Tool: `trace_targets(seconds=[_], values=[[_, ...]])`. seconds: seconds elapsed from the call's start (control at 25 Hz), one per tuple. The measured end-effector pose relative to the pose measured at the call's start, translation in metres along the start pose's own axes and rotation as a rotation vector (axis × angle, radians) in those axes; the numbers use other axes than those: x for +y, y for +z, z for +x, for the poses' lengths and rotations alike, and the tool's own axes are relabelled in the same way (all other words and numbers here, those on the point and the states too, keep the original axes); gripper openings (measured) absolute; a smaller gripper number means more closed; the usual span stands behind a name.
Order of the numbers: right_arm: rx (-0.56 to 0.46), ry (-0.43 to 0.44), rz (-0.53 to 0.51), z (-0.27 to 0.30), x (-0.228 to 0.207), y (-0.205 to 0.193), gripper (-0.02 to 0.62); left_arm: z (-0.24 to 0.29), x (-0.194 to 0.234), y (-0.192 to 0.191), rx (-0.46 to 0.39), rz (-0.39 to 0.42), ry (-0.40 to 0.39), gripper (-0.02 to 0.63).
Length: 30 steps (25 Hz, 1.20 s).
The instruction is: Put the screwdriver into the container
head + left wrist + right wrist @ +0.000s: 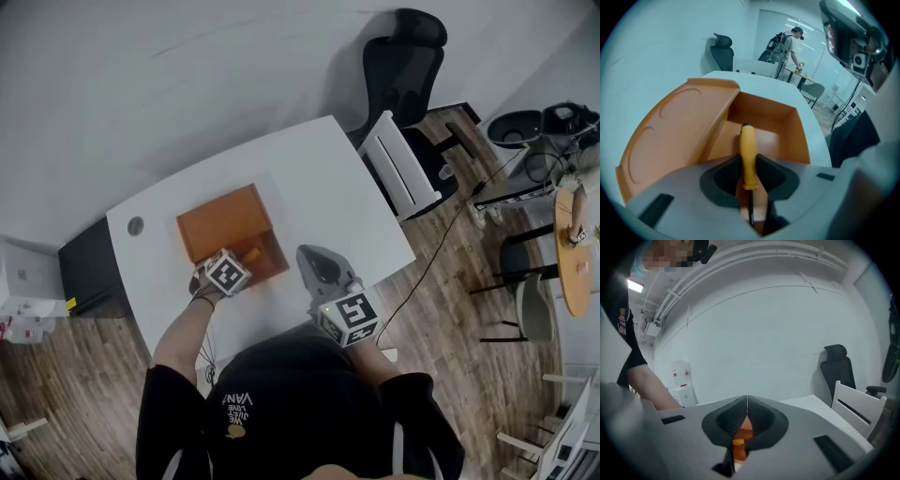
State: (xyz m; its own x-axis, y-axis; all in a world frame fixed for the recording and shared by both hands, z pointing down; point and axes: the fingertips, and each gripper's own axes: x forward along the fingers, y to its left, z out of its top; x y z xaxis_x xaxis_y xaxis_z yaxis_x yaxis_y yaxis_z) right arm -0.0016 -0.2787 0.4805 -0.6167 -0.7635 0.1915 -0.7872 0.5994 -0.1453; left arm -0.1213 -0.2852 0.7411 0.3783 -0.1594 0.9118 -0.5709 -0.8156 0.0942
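Note:
A screwdriver with a yellow handle [748, 154] and a thin dark shaft lies between the pads of my left gripper [749, 165], which is shut on it. The handle points forward over the open box of the orange container [765, 123], whose lid [677, 133] lies flat to the left. From the head view, the left gripper [236, 265] hovers at the container's [225, 228] near edge, the yellow handle [251, 253] just showing. My right gripper [306, 251] stands to the right of the container, jaws shut with nothing between them [746, 401].
The white table [328, 178] carries the container. A white chair [398, 169] and a black office chair [408, 66] stand past the table's right edge. A cable runs over the wooden floor [450, 234]. A person stands far off by another table [790, 47].

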Motion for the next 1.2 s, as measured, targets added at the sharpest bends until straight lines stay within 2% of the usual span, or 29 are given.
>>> trace_targets(seconds=[0.48,0.64,1.2], values=[[-0.004,0.001,0.003,-0.001,0.001,0.000,0.012,0.000,-0.003,-0.001,0.012,0.013,0.002,0.103],[-0.006,0.005,0.004,-0.002,0.002,0.000,0.012,-0.001,-0.005,-0.001,0.012,0.019,0.002,0.124],[-0.012,0.027,-0.003,-0.001,0.009,0.002,0.012,-0.015,-0.006,0.011,-0.067,0.000,0.015,0.138]])
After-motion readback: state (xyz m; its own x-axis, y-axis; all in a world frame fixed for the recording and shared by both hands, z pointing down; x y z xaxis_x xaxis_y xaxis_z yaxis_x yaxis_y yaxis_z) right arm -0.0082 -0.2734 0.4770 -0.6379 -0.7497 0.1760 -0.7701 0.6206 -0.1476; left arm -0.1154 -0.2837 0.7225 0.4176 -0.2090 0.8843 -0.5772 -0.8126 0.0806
